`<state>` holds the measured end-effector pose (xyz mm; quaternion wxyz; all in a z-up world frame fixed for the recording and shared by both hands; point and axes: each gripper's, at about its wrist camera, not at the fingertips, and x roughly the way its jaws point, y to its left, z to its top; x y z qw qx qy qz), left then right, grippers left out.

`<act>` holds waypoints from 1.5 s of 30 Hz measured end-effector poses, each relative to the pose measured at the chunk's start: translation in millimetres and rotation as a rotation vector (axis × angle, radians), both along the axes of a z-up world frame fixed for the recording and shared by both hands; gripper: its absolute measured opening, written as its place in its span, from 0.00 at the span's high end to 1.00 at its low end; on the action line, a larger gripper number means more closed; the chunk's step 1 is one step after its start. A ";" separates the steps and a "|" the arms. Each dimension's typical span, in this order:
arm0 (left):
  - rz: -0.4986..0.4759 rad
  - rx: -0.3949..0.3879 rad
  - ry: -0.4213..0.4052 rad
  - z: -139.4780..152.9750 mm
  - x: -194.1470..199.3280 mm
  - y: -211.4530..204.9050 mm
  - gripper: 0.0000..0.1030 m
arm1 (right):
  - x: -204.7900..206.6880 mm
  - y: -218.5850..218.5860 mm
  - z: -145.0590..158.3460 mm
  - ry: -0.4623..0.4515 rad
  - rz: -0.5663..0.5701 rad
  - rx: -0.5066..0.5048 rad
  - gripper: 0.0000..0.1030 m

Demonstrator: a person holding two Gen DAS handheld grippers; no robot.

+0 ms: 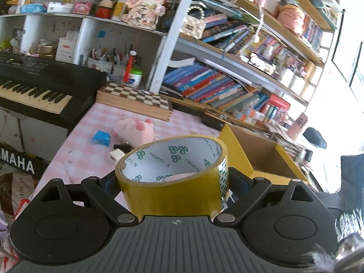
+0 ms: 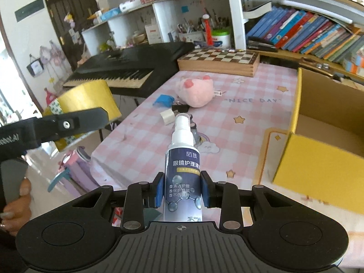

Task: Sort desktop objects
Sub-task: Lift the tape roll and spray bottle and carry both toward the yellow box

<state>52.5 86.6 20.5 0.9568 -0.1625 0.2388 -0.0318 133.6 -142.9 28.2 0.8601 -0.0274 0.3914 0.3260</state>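
Setting: cluttered room, bookshelves far and right, black keyboard [image 2: 127, 68] far left, chessboard box [image 2: 218, 60] at the far end of a pink checked tablecloth [image 2: 250, 118].
Progress: early to midway by the look of it; yellow cardboard box [image 2: 318, 159] on the right of the table, its visible interior bare.
In hand: two items lifted, neither in the box yet.
Left on table: pink plush [image 2: 196, 91], blue object [image 2: 163, 100], black binder clip [image 2: 179, 107], white charger [image 2: 167, 117], small item behind the bottle, unclear.
Left gripper [image 1: 173, 179]: jaws wide, clamped on the outer sides of a yellow tape roll [image 1: 175, 177], held above the near left table edge, box just right.
Right gripper [image 2: 182, 191]: jaws narrow, blue pads [image 2: 159, 192] pinching the lower body of a spray bottle [image 2: 183, 168], nozzle pointing far, over the near table.
Remaining: drop both, then clear the far-left cluster.
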 end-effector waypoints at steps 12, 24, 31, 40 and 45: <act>-0.147 0.015 0.030 -10.5 -41.5 -21.9 0.10 | -62.8 -22.7 -7.3 0.028 -0.139 0.006 0.68; -0.256 0.043 0.068 -16.0 -54.5 -41.7 0.10 | -96.6 -45.3 -18.3 0.069 -0.286 0.019 0.68; -0.351 0.046 0.068 -17.2 -47.1 -61.8 0.10 | -109.7 -62.4 -19.1 0.072 -0.370 0.017 0.68; -0.467 0.057 0.070 -18.3 -36.4 -88.0 0.10 | -120.7 -85.1 -18.7 0.076 -0.473 0.021 0.68; -0.519 0.057 0.075 -19.7 -31.8 -102.5 0.10 | -124.6 -97.2 -19.7 0.081 -0.518 0.020 0.68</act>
